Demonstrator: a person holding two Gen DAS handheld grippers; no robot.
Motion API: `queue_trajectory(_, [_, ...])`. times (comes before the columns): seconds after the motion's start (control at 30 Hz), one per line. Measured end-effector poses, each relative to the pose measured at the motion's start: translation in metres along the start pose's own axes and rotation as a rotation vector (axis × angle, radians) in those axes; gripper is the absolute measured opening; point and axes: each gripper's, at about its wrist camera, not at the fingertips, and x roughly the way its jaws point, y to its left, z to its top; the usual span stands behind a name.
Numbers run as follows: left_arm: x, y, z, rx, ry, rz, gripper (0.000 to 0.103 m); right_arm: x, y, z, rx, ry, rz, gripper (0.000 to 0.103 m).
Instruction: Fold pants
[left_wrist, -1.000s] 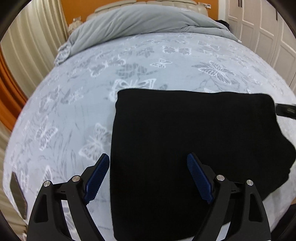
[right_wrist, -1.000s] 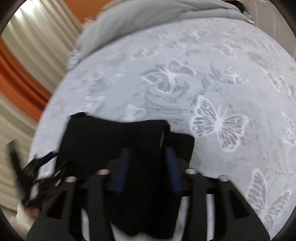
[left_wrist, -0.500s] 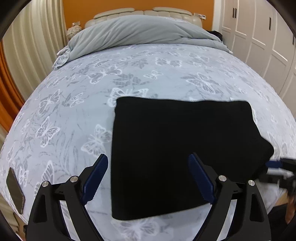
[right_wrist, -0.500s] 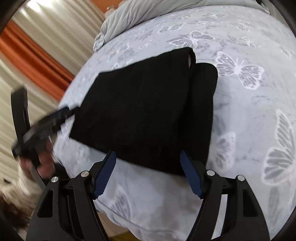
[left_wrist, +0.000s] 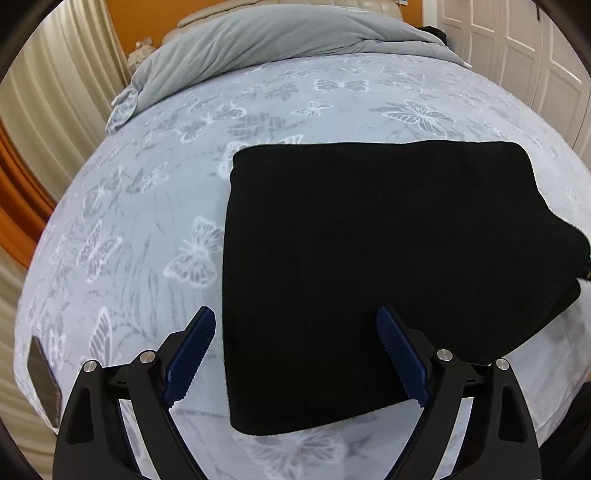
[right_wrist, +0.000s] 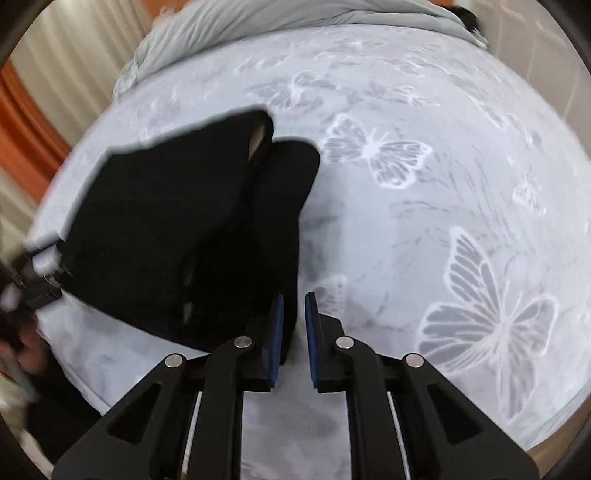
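Note:
The black pants (left_wrist: 376, 266) lie folded in a flat rectangle on the butterfly-print bed (left_wrist: 155, 206). My left gripper (left_wrist: 295, 354) is open and hovers over the pants' near left part, empty. In the right wrist view the pants (right_wrist: 177, 229) lie to the left, with the folded waist end toward me. My right gripper (right_wrist: 294, 332) is nearly closed at the pants' near right edge, with a narrow gap between its blue pads. A strip of black cloth sits by the left pad. The left gripper (right_wrist: 33, 273) shows blurred at the far left.
A grey duvet (left_wrist: 280, 40) is bunched at the head of the bed. A dark phone (left_wrist: 44, 380) lies near the bed's left edge. White closet doors (left_wrist: 535, 59) stand at the right, curtains (left_wrist: 48, 92) at the left.
My right gripper has narrowed from wide open to nearly closed and moved to the pants' right edge. My left gripper has moved closer over the pants and stays open.

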Motion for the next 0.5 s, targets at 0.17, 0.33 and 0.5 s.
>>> queue_trajectory(0.17, [-0.013,0.007,0.004,-0.046,-0.054,-0.021,0.087,-0.014,0.013,0.01,-0.034,-0.021,0.058,0.042])
queue_trajectory(0.33, [-0.012,0.019,0.008,-0.072,-0.06,0.007,0.087,0.005,0.059,-0.021,-0.225,0.066,0.067,0.042])
queue_trajectory(0.5, [-0.004,0.028,0.009,-0.127,-0.005,-0.048,0.087,0.032,0.066,-0.023,-0.222,0.095,0.06,0.042])
